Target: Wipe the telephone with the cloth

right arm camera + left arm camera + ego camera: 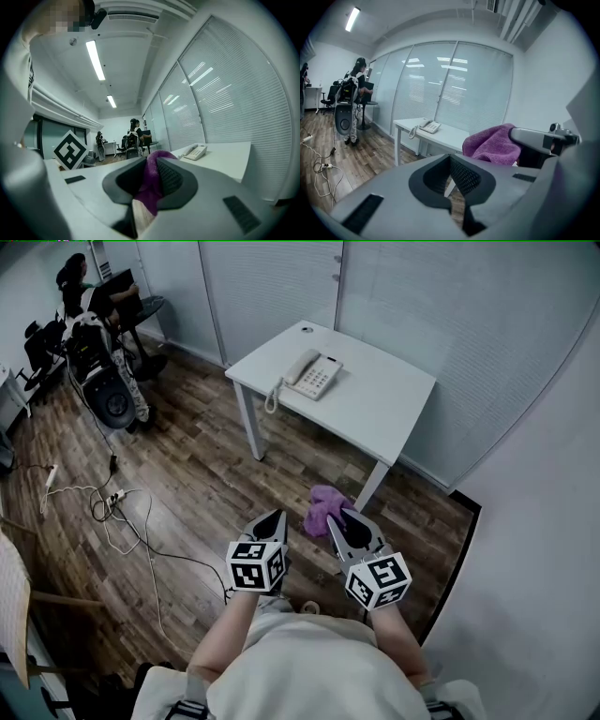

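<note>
Head view: the telephone [313, 374] sits near the left edge of the white desk [394, 423]. Its curly cord [273, 397] hangs over that edge. Both grippers are well apart from the desk, over the wooden floor. The right gripper [342, 519] holds the purple cloth [323, 509]. The left gripper [275, 521] is just beside it. I think the step now is to carry the cloth to the desk. It would be good to walk up to the near edge first, so the arms need not stretch.

Left gripper view: its jaws are pressed together with nothing between them. This free gripper could rest on the telephone's side so it does not slide while it is wiped.

Right gripper view: the jaws are squeezed tight on the cloth, and a soft bunch pokes out in front. That bunch should touch the telephone, not the hard jaws. Wipe gently, because the handset may slip off and the cord could catch.
</note>
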The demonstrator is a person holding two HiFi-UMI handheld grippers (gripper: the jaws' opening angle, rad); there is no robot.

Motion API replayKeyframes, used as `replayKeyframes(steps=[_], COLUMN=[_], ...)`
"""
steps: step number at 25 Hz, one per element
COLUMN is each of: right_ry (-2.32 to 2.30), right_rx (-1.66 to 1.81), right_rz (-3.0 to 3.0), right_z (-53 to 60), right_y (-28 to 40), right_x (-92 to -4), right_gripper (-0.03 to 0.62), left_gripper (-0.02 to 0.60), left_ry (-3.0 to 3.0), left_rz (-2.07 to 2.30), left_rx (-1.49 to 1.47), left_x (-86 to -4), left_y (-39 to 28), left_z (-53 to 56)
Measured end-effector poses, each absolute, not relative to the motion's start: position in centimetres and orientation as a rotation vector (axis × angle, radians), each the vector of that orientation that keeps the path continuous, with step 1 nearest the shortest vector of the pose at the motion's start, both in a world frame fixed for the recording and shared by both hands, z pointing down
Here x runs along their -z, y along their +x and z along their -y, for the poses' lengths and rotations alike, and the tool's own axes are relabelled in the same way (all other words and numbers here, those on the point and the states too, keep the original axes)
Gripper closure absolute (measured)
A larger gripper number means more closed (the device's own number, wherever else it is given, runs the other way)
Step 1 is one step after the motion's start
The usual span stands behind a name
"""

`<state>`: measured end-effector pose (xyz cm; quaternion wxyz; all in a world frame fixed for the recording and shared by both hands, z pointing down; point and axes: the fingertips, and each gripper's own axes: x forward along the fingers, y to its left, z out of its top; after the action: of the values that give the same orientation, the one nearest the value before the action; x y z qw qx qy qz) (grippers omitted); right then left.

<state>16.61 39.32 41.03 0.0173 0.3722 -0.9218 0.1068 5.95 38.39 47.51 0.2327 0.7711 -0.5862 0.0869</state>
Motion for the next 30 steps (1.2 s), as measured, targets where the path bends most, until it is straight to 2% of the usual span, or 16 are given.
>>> replayKeyframes(steps=[17, 30], right_ry=[1.211, 1.24], right_rx=[-0.366, -0.347], right_rz=[2.848, 2.819], right_z=[-37.4, -30.9], right_y=[16.0, 11.6], right_x=[-41.3, -41.1], right_gripper=[0.515, 0.514], left_gripper=[0.56, 0.56], left_ry=[2.124, 2.118], left_rz=[1.584, 1.561], left_rx=[-0.258, -0.253], left_x=[-48.2, -48.6], left_y=[5.0, 0.0], left_z=[-36.9, -30.2])
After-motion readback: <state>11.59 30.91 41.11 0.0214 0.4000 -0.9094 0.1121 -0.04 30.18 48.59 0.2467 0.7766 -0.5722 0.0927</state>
